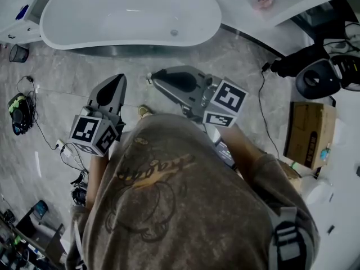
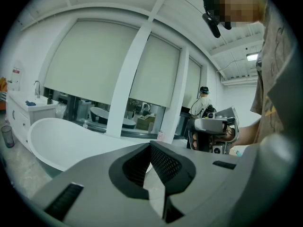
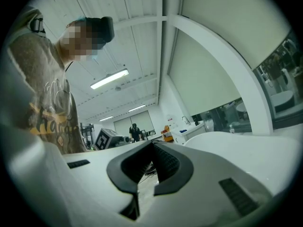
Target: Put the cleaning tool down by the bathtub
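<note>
Your left claw [image 1: 118,80] and right claw [image 1: 154,79] are both closed on nothing near the bathtub [image 1: 84,10], and no cleaning tool shows in any view, so the put-down is probably done, though where it lies cannot be confirmed.

Readable text: none is showing clearly.
Marker cubes: black-and-white square patterns on the left gripper [image 1: 120,77] and the right gripper [image 1: 152,78] are carrying no letters.
Shirt print: yellow script on the grey-brown T-shirt [image 1: 159,169] is blurring beyond reading.
</note>
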Demonstrator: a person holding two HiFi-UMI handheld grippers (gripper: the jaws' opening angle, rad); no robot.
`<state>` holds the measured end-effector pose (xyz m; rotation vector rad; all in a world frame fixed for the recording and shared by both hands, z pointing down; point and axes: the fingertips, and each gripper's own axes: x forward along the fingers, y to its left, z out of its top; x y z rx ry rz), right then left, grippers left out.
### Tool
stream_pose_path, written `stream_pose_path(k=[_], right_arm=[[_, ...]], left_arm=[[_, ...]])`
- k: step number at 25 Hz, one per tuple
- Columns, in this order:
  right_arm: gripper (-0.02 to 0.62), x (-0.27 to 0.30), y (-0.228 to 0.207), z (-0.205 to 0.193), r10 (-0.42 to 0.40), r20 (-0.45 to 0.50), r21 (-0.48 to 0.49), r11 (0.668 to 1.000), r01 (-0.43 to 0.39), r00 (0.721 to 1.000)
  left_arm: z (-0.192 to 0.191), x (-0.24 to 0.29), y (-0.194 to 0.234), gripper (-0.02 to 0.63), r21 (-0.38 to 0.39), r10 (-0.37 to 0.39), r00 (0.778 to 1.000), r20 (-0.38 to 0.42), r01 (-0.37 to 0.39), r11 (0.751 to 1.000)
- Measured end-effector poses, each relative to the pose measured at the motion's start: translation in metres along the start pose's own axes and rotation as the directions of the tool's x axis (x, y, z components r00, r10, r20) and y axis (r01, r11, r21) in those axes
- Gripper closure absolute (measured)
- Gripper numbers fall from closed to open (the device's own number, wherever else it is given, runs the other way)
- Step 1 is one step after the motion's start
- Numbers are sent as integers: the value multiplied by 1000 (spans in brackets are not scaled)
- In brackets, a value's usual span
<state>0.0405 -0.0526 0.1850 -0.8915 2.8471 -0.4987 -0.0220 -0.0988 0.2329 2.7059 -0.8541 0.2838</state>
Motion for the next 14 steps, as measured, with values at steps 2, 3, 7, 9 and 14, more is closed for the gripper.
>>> stream_pose_path(k=[2,3,7,9,14], right_arm=[[591,1,2,-1,2,-4,3,1000,-2,1000],[591,2,2,-2,2,-10,0,1000,-2,1000],[591,4,3,-3,-20,-16,-32,999,20,1000],[591,7,4,-5,-30,-17,-56,998,29,999],[591,13,5,-12,-20,-44,-80,997,16,999]], left_arm=[[0,-1,-2,607,4,0,1000,-2,0,1000],[1,-1,-3,607,2,1,1000,-4,-1,1000],[-4,-4,-2,607,-3,16,1000,1,-16,1000],[-8,-8,-1,607,-7,18,1000,-2,-18,1000],[-16,-10,2,607,-16,20,1000,-16,-20,1000]])
